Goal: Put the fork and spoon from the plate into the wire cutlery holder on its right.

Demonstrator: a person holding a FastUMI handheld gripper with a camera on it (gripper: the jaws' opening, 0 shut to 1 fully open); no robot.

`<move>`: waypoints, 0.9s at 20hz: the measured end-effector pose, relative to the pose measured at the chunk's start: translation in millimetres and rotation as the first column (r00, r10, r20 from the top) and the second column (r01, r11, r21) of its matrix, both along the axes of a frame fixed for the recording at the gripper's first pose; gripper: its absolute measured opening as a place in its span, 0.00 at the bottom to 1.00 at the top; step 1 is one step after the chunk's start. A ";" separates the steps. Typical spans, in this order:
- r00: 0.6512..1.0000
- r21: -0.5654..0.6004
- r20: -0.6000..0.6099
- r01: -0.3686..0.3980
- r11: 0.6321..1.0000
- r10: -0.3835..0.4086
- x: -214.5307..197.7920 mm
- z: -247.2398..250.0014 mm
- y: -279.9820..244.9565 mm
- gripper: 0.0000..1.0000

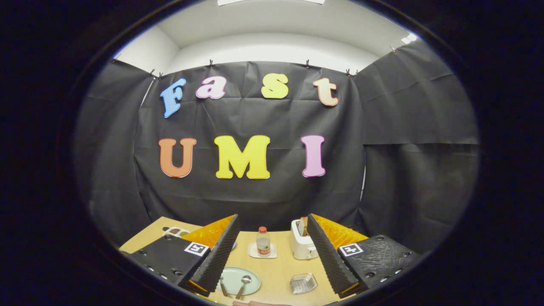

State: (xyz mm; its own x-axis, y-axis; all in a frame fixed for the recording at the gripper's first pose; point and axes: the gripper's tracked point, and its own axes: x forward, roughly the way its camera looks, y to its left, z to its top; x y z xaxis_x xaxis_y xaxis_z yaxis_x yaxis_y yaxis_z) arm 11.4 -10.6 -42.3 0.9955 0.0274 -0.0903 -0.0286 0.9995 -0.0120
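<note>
Hovering spread and empty above the worktop (pixel 278 265), the hand-held gripper (pixel 272 250) frames its targets at lower centre: fork (pixel 222 287) and spoon (pixel 244 284) on the plate (pixel 233 276), wire cutlery holder (pixel 303 283) to its right.

Wooden table (pixel 280 265): plate (pixel 236 278), holder (pixel 303 283), toaster (pixel 301 244), coaster (pixel 262 251).

Black cloth (pixel 255 195) is hanging as the booth's wall, creased and clipped along its top edge, wrapping round the back and both sides of the worktop. Above it a white wall (pixel 272 49) is showing, with a white ceiling where a bright light panel (pixel 408 39) is glowing. A pale wooden worktop (pixel 278 265) is running up to the cloth.
</note>
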 end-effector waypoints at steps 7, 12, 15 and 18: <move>0.984 -0.025 -0.177 -0.031 0.999 0.026 28.3 -100.1 17.9 0.95; 0.937 -0.046 -0.345 -0.069 0.997 0.049 39.9 -192.7 48.8 0.95; 0.889 -0.060 -0.454 -0.085 0.995 0.049 38.8 -252.6 68.7 0.95; 0.843 -0.060 -0.535 -0.107 0.992 0.059 38.7 -307.2 92.9 0.96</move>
